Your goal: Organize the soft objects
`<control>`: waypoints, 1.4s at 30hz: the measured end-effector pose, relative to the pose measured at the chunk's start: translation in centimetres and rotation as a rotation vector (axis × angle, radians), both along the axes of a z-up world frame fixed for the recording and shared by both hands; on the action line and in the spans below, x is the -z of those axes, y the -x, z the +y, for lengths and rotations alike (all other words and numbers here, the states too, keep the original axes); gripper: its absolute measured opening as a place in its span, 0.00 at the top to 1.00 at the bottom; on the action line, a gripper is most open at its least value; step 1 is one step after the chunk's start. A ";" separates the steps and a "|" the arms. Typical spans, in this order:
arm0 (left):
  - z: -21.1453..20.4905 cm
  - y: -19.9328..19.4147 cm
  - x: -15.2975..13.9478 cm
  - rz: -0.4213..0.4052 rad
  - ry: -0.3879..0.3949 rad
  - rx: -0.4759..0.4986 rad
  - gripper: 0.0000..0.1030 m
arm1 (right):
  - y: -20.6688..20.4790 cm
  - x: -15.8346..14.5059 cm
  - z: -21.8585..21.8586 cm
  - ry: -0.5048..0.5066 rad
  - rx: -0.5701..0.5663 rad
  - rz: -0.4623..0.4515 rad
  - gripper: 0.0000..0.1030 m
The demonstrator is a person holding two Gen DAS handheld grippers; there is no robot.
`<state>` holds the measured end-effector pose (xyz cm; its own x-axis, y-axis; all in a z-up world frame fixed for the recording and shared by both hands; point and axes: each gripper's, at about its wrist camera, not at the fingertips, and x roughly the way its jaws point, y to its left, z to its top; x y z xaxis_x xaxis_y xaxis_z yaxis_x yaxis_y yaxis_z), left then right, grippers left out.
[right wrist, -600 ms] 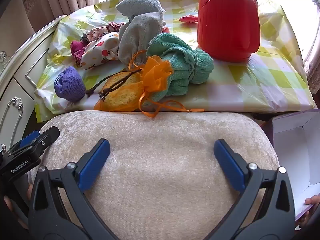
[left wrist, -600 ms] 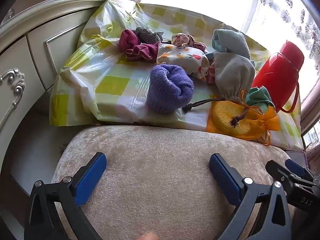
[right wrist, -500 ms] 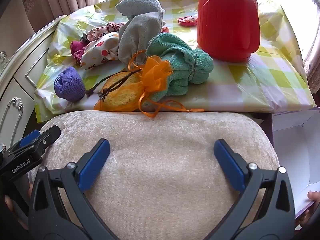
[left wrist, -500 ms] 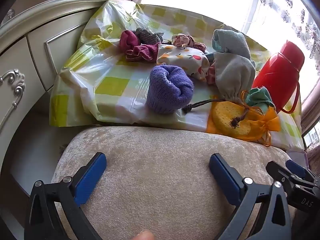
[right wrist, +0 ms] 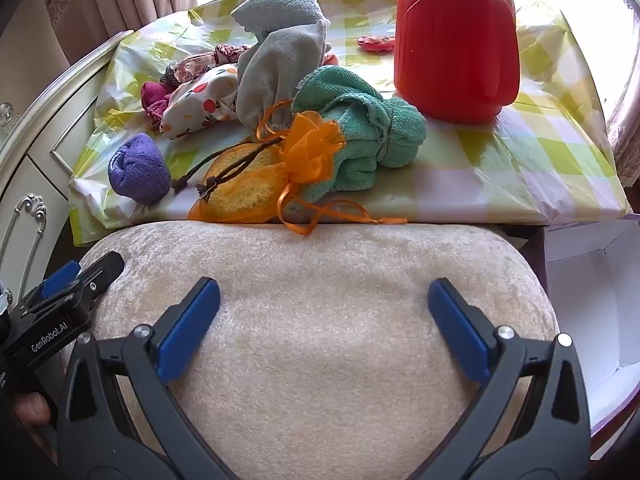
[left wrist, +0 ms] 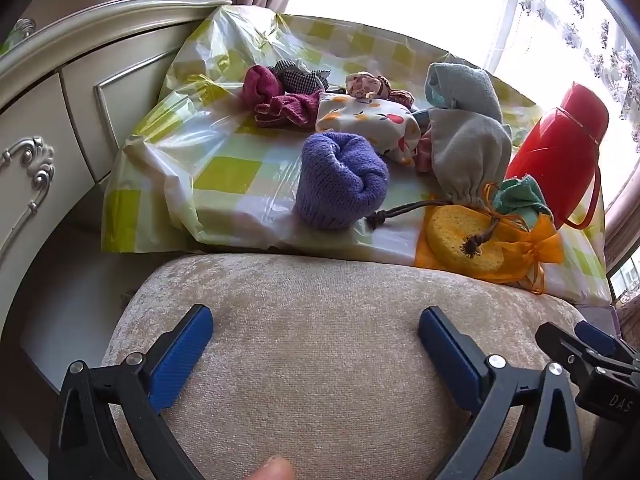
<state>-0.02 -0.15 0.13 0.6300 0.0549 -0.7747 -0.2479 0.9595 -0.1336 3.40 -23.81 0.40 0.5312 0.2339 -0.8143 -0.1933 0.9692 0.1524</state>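
Both tongs, left gripper (left wrist: 316, 340) and right gripper (right wrist: 324, 312), hang spread and empty; I'd pinch the squashy, light purple sock roll (left wrist: 340, 180), frame centre, across its middle.

A table draped in a glossy yellow-and-white checked plastic cloth (right wrist: 520, 160) carries everything. Near its front edge sit a rolled purple knit sock (left wrist: 340, 180) and an orange organza pouch (right wrist: 256, 188) holding a yellow sponge, its ribbon trailing over the edge. Behind lie a bundled teal towel (right wrist: 368, 132), a grey drawstring bag (left wrist: 468, 160), a fruit-print pouch (left wrist: 368, 120) and maroon socks (left wrist: 276, 98). A red thermos jug (right wrist: 456, 40) stands further back.
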 end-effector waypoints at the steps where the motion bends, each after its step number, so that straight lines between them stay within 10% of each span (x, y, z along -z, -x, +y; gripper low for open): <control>1: 0.0 0.0 0.0 -0.001 0.000 0.000 0.00 | 0.0 0.0 0.0 0.000 0.000 0.000 0.00; 42: -0.3 0.0 0.3 -0.010 -0.003 -0.008 0.00 | 0.0 0.0 0.0 0.001 0.001 -0.002 0.00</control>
<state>0.01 -0.45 -0.14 0.6368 0.0627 -0.7684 -0.2547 0.9578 -0.1330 3.38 -23.78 0.35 0.5330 0.2323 -0.8136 -0.1926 0.9696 0.1507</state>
